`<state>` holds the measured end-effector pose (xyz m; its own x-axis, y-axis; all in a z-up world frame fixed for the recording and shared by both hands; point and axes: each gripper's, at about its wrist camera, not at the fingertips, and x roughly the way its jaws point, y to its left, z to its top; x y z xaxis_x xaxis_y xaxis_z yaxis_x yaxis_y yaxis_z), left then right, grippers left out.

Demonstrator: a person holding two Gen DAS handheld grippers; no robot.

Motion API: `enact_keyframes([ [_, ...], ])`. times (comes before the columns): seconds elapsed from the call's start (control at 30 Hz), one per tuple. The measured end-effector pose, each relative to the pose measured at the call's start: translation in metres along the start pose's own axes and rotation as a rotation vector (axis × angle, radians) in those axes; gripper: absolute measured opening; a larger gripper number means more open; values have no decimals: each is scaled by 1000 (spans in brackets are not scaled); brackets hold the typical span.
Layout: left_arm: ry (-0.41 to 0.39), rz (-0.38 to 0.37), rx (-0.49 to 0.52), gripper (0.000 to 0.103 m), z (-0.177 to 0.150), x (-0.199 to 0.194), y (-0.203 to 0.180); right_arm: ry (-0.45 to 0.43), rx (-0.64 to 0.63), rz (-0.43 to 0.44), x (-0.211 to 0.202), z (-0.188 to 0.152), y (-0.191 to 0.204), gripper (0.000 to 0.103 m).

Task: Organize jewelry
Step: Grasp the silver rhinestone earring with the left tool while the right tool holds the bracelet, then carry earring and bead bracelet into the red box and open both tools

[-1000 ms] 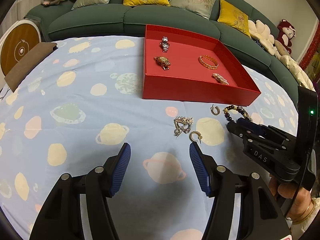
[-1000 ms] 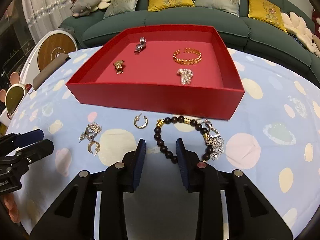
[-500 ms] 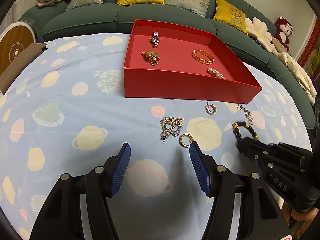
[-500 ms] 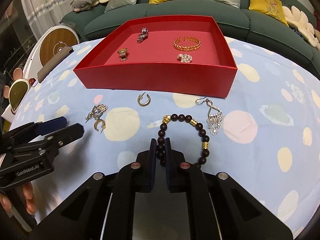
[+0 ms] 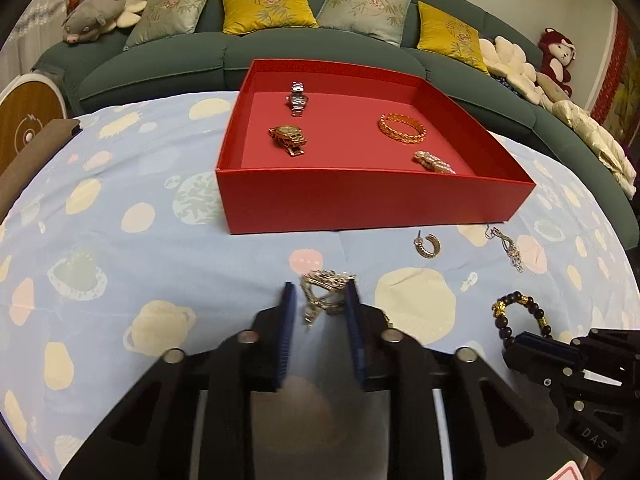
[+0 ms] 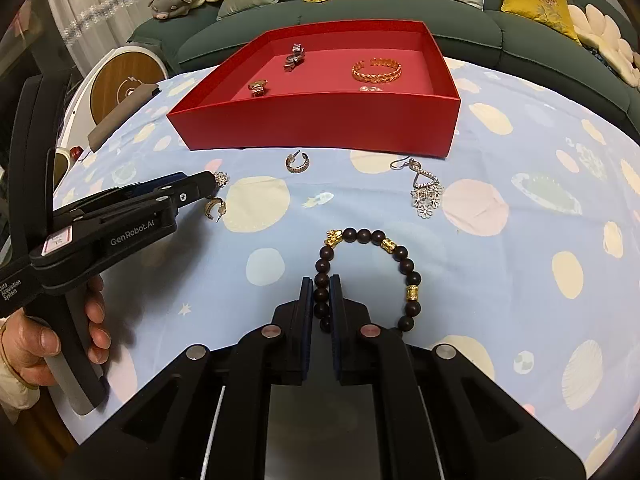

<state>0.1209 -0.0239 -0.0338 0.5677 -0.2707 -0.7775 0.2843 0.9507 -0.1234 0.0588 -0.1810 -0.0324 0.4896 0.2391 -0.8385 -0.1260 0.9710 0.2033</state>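
Both grippers have closed in: the left gripper [image 5: 320, 300] now brackets the dangly earring [image 5: 325, 289] without yet pinching it, while the right gripper [image 6: 321, 300] clamps the bead bracelet [image 6: 366, 276] near the red box [image 6: 320, 120]. Squeeze the left jaws gently (the chains snag easily), then lift both pieces straight up before carrying them far into the box.

surface: planet-print tablecloth [image 6: 520, 280]; on it: red tray [image 6: 320, 124]; two hoop earrings [image 6: 297, 162]; drop earring [image 6: 426, 192]; beaded bracelet [image 6: 372, 276]

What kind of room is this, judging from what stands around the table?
Most likely a home living room. A long green sofa with yellow cushions curves behind the table, plush toys sit on it, and the table wears a planet-print cloth.
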Motion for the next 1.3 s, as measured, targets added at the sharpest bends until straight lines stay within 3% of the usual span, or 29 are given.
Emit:
enact_keyframes([
  [0.2, 8, -29, 14, 11, -6, -9, -4, 0, 10, 0, 0, 1, 0, 7],
  [0.23, 4, -42, 12, 5, -7, -14, -3, -2, 12, 0, -1, 1, 0, 7],
  [0.43, -9, -106, -2, 4, -13, -40, 5, -7, 7, 7, -5, 0, 0, 7],
  [0.8, -33, -133, -51, 4, -12, -65, 28, -50, -14, 38, -14, 5, 14, 7],
  [1.3, -111, -122, -79, 4, 20, -85, 29, -179, 6, 40, -48, 30, 9, 7],
])
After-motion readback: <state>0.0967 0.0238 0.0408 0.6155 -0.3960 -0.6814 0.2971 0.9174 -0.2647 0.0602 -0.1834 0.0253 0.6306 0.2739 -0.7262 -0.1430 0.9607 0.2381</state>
